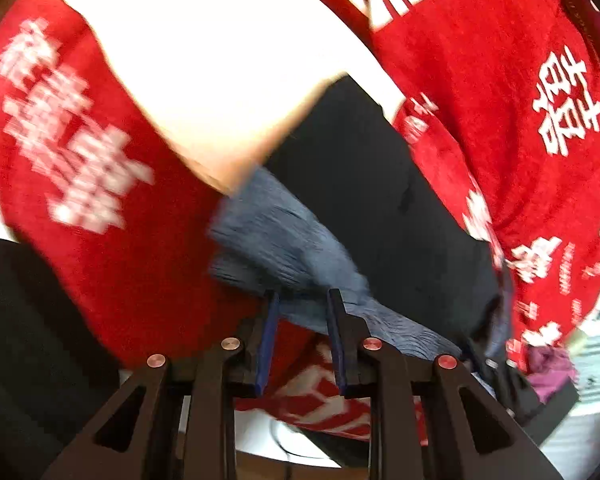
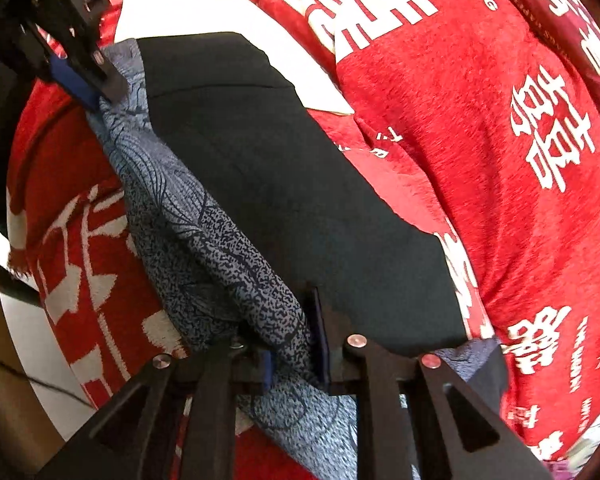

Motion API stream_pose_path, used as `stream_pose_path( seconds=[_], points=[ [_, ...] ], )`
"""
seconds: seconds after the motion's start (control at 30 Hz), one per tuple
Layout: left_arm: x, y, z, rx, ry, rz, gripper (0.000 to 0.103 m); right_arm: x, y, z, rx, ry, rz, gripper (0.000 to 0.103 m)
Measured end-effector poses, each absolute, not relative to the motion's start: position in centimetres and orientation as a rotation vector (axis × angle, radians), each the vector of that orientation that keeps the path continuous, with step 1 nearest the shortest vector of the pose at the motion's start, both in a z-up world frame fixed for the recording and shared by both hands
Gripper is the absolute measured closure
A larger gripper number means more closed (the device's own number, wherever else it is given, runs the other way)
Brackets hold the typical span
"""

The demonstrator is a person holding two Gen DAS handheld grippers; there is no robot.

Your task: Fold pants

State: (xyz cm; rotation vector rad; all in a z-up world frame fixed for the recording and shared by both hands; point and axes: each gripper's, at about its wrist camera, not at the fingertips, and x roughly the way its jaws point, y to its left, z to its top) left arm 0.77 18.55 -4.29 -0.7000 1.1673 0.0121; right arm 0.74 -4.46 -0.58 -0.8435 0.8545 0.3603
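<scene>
Right wrist view: my right gripper [image 2: 290, 340] was pinching the pants' [image 2: 268, 184] blue patterned hem on the red cloth [image 2: 480, 160], while my left gripper [image 1: 302, 304], jaws slightly parted, straddled the same hem.

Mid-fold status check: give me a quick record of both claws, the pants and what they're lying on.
left claw: open, edge of the patterned fabric between its tips
right claw: patterned fabric bunched inside it; whether it grips cannot be told
pants: black, lying spread out, the blue-grey patterned fabric along one edge
surface: red cloth with white characters
also there: white sheet beyond the pants
</scene>
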Motion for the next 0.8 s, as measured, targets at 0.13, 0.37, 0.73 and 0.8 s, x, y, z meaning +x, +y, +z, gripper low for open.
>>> stream_pose_path(
  seconds=[0.13, 0.37, 0.73, 0.8],
  points=[
    [0.1, 20.8, -2.5, -0.652, 1.099, 0.059, 0.077, -1.9, -3.8, 1.3, -0.845, 0.846, 0.434, 0.028],
    [5.3, 14.4, -0.8, -0.531, 1.082, -0.128, 0.077, 0.5, -6.4, 7.8, -0.44, 0.813, 0.486, 0.025],
    [6.0, 8.8, -4.8, -0.281, 1.248, -0.114, 0.077, 5.2, -14.0, 3.4, -0.095, 1.084, 0.285, 0.024],
    [6.1, 8.0, -4.4, -0.265, 1.254, -0.131, 0.077, 5.6, -15.4, 5.0, -0.083, 1.028, 0.21, 0.02]
  ],
)
